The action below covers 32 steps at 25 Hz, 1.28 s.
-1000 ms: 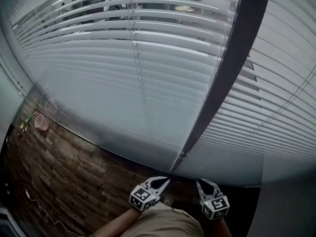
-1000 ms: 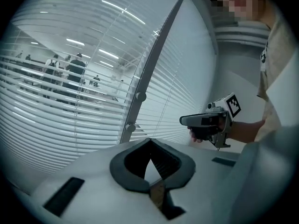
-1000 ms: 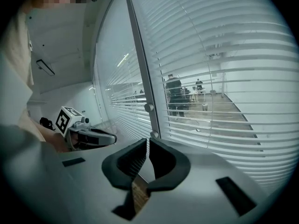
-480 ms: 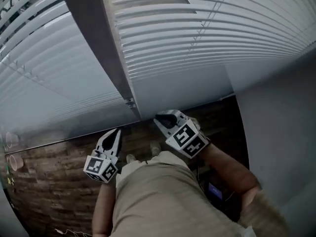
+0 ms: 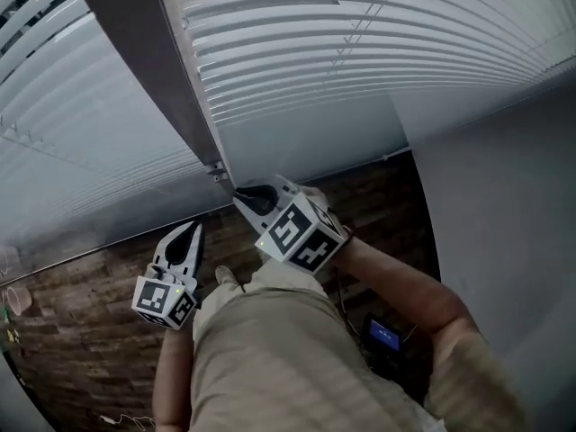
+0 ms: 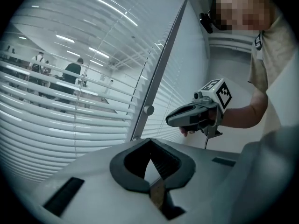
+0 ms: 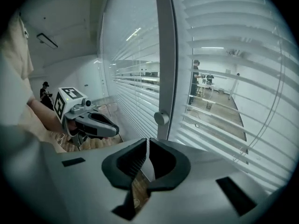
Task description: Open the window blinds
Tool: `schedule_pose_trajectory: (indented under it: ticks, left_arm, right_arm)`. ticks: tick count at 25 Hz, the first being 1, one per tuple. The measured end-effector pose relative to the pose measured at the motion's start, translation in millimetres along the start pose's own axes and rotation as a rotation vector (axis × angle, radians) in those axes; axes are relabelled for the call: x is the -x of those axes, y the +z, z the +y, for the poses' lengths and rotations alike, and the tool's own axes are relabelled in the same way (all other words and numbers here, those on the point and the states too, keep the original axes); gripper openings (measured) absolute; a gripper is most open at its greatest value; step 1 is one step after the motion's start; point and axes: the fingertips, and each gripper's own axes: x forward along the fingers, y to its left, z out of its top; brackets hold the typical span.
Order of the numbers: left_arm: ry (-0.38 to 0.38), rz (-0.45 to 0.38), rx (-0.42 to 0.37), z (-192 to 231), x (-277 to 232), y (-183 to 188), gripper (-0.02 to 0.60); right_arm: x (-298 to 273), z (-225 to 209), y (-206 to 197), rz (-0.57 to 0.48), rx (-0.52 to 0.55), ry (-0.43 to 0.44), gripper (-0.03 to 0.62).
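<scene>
White slatted blinds hang shut over two glass panes: one (image 5: 360, 52) right of a dark mullion (image 5: 153, 70), one (image 5: 63, 142) left of it. My right gripper (image 5: 241, 193) is raised with its tips just under the mullion's lower end, jaws shut and empty. My left gripper (image 5: 191, 229) hangs lower left, also shut with nothing held. A round knob (image 7: 161, 118) sits on the mullion ahead of the right gripper (image 7: 147, 143). The left gripper view shows the same knob (image 6: 148, 109) beyond its own shut left gripper (image 6: 150, 143), and the right gripper (image 6: 172, 120) beside it. A thin cord (image 7: 276, 101) runs down the right blind.
A grey wall (image 5: 504, 205) closes the right side. Dark wood floor (image 5: 81, 340) lies below, with a paper cup (image 5: 16, 300) at far left and a small black device (image 5: 382, 336) by my feet. People (image 6: 72, 71) stand beyond the glass.
The head view has swung from the left pane to the right one. Both grippers have risen; the right one has moved up and left to the mullion's lower end.
</scene>
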Motion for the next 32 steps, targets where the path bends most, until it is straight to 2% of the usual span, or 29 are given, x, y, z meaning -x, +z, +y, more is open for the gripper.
schedule_pose_trajectory:
  ticks: [3, 9, 16, 21, 24, 27, 29, 32]
  left_arm:
    - [0.016, -0.005, -0.003, 3.8, 10.4, 0.5, 0.011]
    - [0.042, -0.034, 0.003, 6.5, 31.3, 7.2, 0.011]
    - [0.089, -0.038, 0.034, 18.9, 62.7, -14.1, 0.011]
    - [0.108, -0.017, 0.040, 27.3, 69.1, -33.3, 0.011]
    - [0.109, -0.006, 0.030, 33.5, 62.1, -48.0, 0.011]
    - [0.091, 0.015, 0.037, 22.8, 60.7, -51.7, 0.011]
    - [0.084, 0.029, 0.024, 18.8, 53.9, -61.9, 0.011]
    - [0.094, 0.038, 0.003, 30.0, 37.7, -103.7, 0.011]
  right_arm:
    - [-2.7, 7.0, 7.2, -0.006, 0.013, -0.008, 0.028]
    - [11.5, 14.5, 22.3, -0.063, -0.035, -0.019, 0.028]
    - [26.7, 23.7, -1.3, -0.189, -0.144, -0.096, 0.028]
    - [32.4, 25.5, -14.3, -0.238, -0.196, -0.131, 0.028]
    - [33.2, 21.1, -19.5, -0.305, -0.229, -0.138, 0.028]
    - [53.8, 15.6, -19.3, -0.402, -0.329, -0.158, 0.028]
    - [59.4, 8.7, -31.2, -0.444, -0.385, -0.172, 0.028]
    - [39.9, 2.8, -75.5, -0.484, -0.403, -0.189, 0.024]
